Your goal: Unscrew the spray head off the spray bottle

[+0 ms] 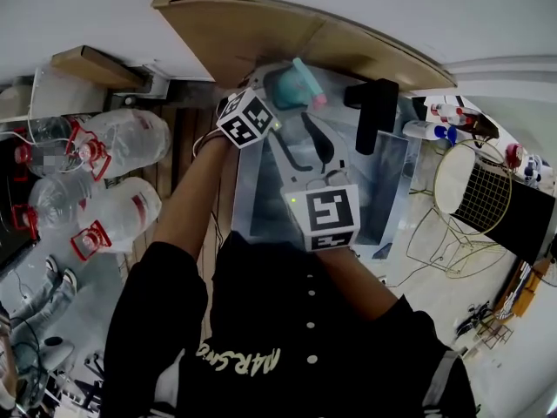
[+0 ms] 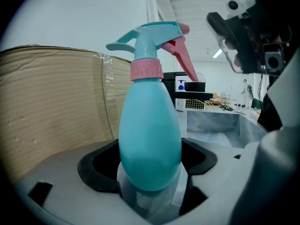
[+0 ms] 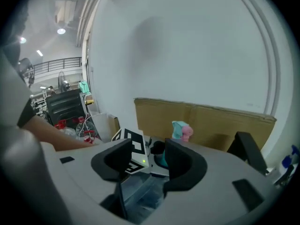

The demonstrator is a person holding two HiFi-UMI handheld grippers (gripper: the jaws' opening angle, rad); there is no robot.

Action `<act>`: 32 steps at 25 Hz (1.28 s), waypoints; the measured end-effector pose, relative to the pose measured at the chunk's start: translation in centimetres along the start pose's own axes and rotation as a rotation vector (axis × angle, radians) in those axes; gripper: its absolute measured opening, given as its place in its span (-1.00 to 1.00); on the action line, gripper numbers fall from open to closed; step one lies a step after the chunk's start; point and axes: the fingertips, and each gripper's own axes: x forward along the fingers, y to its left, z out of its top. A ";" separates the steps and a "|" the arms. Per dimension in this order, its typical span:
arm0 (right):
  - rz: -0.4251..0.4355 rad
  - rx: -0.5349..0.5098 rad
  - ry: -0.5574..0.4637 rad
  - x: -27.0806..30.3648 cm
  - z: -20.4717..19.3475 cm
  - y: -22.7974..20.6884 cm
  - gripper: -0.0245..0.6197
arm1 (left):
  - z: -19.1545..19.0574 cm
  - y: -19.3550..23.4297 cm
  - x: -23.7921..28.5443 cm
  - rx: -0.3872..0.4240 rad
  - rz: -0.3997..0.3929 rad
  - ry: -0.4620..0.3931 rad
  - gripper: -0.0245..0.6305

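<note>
Evidently the unscrewing is between twists. The left tongs (image 2: 150,167) are clamped on the lower body of the turquoise, egg-shaped plastic spray bottle (image 2: 150,135), holding it upright near a brown cardboard sheet (image 2: 51,107). The turquoise spray head (image 2: 152,36) with its pink trigger sits on the pink collar (image 2: 146,70), apparently not yet off. The right tongs (image 3: 149,159) stand apart and empty, nearer the person, well short of the bottle. Next they probably need to reach forward, close on the collar and turn it.
</note>
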 end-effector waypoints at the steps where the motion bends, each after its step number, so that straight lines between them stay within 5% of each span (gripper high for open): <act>1: 0.016 0.019 0.018 0.8 -0.4 0.1 -0.20 | -0.1 0.0 0.0 -0.002 0.003 0.002 0.28; 32: -0.115 -0.042 0.096 6.2 -1.7 -5.9 -0.18 | 0.2 -0.1 0.1 -0.006 0.018 -0.002 0.28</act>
